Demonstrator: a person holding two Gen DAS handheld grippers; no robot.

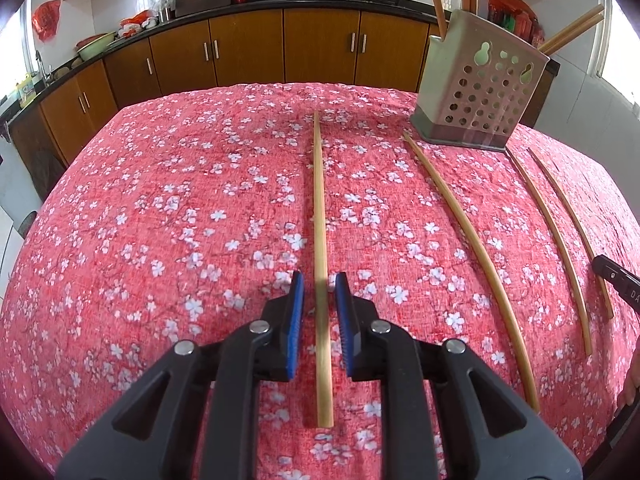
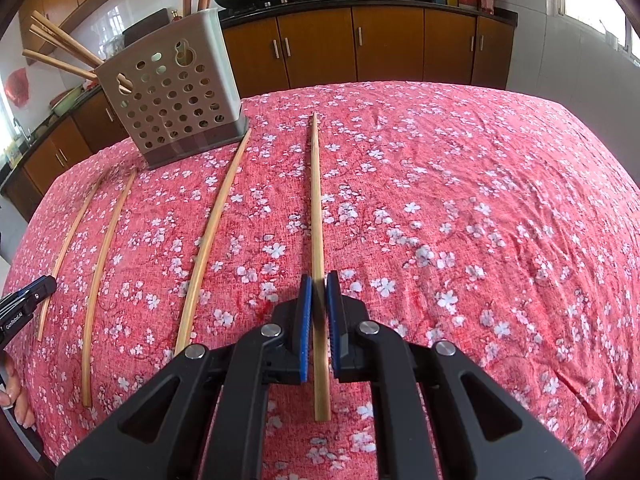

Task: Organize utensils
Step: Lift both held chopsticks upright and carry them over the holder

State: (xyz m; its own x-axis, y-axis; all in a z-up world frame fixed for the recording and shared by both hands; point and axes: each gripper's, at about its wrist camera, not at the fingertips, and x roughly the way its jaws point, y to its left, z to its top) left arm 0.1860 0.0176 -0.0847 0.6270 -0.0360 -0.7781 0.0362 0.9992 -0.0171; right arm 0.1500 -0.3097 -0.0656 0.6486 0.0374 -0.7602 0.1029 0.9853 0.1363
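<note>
A home kitchen lies behind, with brown cabinets, a dark counter and two woks. In front is a table under a red blossom-print cloth.

A perforated chopstick holder stands toward the table's far edge, already holding several chopsticks that lean out of it. Four chopsticks lie side by side on the cloth, running from the near edge toward the far one.

The left claw stands narrow astride the leftmost chopstick, and a sliver of gap shows at each pad, so it has no grip. The right claw is clamped on the rightmost chopstick near its thick end. Two more chopsticks lie between them.

The step looks like a paired pick-up. The left pads should close square on the shaft before any lift (a thin round stick rolls readily). Each long tip then has to swing upright and drop into the holder's open top, clear of the leaning sticks.

The left claw's side reads "GenRobot.AI" in the right wrist view. The right claw shows only "DA" at the picture's edge. The counter packaging is too small to read.
</note>
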